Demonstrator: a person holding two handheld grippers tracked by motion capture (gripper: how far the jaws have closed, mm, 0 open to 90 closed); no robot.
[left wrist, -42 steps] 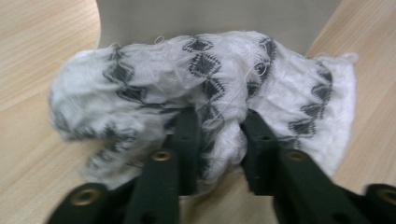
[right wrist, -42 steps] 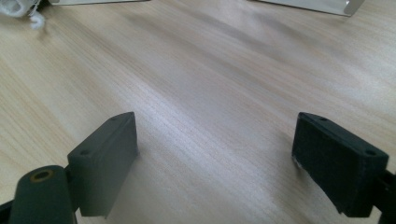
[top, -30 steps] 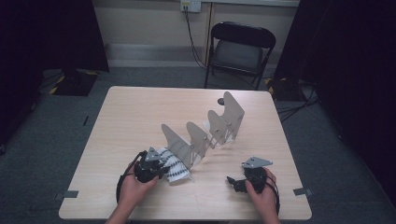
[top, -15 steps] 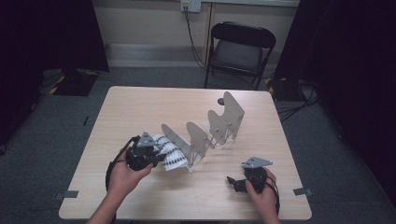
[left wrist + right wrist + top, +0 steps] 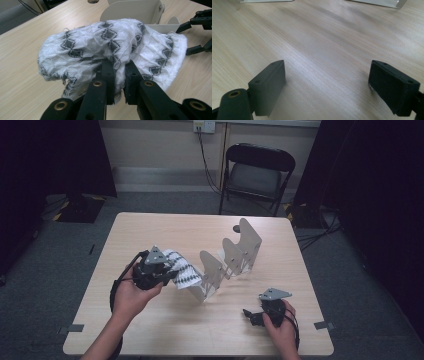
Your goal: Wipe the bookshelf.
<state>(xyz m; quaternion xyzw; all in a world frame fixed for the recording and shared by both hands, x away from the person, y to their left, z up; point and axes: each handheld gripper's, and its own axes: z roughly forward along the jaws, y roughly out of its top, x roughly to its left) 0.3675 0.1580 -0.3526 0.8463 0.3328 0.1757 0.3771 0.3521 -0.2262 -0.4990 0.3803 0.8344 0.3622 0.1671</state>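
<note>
A white knitted cloth (image 5: 112, 47) with dark grey diamond patterns hangs bunched above the table, and my left gripper (image 5: 120, 67) is shut on a fold of it. From above, the cloth (image 5: 182, 272) sits just right of my left gripper (image 5: 167, 272), close to the near end of a grey metal divider rack (image 5: 232, 257). That rack (image 5: 135, 11) stands right behind the cloth. My right gripper (image 5: 250, 316) rests near the table's front right, jaws wide open over bare wood (image 5: 327, 75), holding nothing.
The rack runs diagonally from the table's middle toward the back right, with several upright plates. A small dark round object (image 5: 236, 228) lies near its far end. A folding chair (image 5: 257, 172) stands beyond the wooden table (image 5: 150, 230).
My left gripper has lifted the cloth off the table and carried it a little up and back, toward the rack. My right hand has stayed put.
</note>
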